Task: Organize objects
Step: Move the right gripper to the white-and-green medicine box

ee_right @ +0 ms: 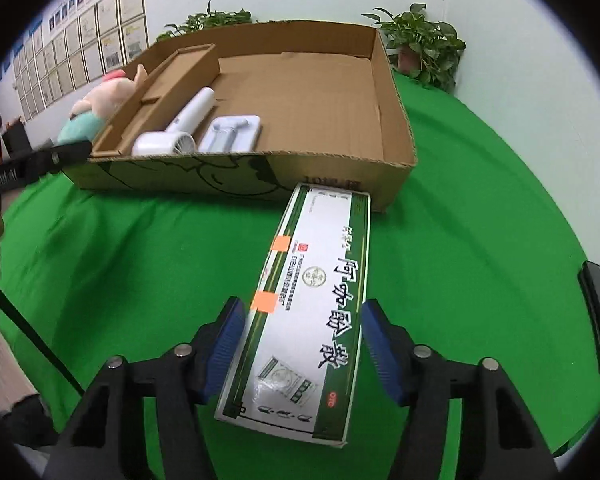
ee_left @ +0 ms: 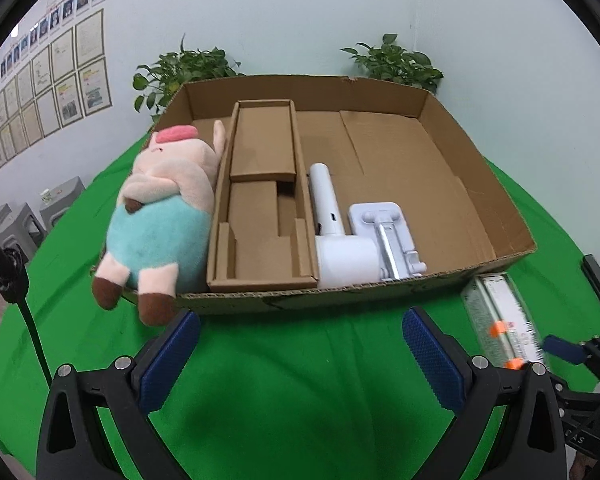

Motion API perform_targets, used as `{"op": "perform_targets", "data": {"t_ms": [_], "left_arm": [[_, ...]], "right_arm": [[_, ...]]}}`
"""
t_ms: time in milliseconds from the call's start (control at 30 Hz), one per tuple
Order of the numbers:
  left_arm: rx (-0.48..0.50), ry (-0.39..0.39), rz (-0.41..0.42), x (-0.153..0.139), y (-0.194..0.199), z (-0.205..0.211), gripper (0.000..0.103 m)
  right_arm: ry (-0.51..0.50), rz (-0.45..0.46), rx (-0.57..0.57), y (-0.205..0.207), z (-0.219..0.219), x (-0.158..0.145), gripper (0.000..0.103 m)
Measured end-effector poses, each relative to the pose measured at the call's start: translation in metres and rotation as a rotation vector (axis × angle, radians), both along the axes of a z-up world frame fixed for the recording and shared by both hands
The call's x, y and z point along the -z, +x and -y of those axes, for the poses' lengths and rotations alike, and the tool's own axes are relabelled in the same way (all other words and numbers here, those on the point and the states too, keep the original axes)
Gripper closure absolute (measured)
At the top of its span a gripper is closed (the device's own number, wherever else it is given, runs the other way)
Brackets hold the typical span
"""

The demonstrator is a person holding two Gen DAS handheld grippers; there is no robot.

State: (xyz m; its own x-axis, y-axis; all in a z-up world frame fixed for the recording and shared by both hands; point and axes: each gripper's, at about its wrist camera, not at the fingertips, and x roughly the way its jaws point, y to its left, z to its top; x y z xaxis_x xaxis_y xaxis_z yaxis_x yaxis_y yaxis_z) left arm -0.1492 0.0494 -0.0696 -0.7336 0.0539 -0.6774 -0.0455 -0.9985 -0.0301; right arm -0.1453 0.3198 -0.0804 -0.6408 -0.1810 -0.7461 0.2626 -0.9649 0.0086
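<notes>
Two grippers in view: your right gripper (ee_right: 302, 344) straddles the near end of the green-and-white box (ee_right: 312, 300), blue pads (ee_right: 230, 344) at both long edges, though firm contact can't be confirmed. The box lies flat on the green cloth (ee_right: 140, 248), far end touching the near wall of the cardboard tray (ee_right: 396, 120). Your left gripper (ee_left: 300, 360) hangs wide open and empty over the cloth, near the tray holding a plush pig (ee_left: 160, 208), white fan (ee_left: 340, 240) and stand (ee_left: 384, 232).
</notes>
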Motion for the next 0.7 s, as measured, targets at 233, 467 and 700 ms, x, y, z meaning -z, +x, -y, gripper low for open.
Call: {"op": "perform_targets", "data": {"t_ms": [233, 467, 700], "left_arm": [[0.085, 0.089, 0.048, 0.005, -0.001, -0.004, 0.001], [0.186, 0.187, 0.007, 0.007, 0.004, -0.019, 0.001], [0.224, 0.118, -0.002, 0.01, 0.007, -0.038, 0.001]], "right_arm": [[-0.025, 0.017, -0.04, 0.004, 0.012, -0.001, 0.022], [-0.112, 0.037, -0.03, 0.012, 0.008, 0.001, 0.001], [-0.01, 0.072, -0.047, 0.012, 0.022, 0.016, 0.001]]}}
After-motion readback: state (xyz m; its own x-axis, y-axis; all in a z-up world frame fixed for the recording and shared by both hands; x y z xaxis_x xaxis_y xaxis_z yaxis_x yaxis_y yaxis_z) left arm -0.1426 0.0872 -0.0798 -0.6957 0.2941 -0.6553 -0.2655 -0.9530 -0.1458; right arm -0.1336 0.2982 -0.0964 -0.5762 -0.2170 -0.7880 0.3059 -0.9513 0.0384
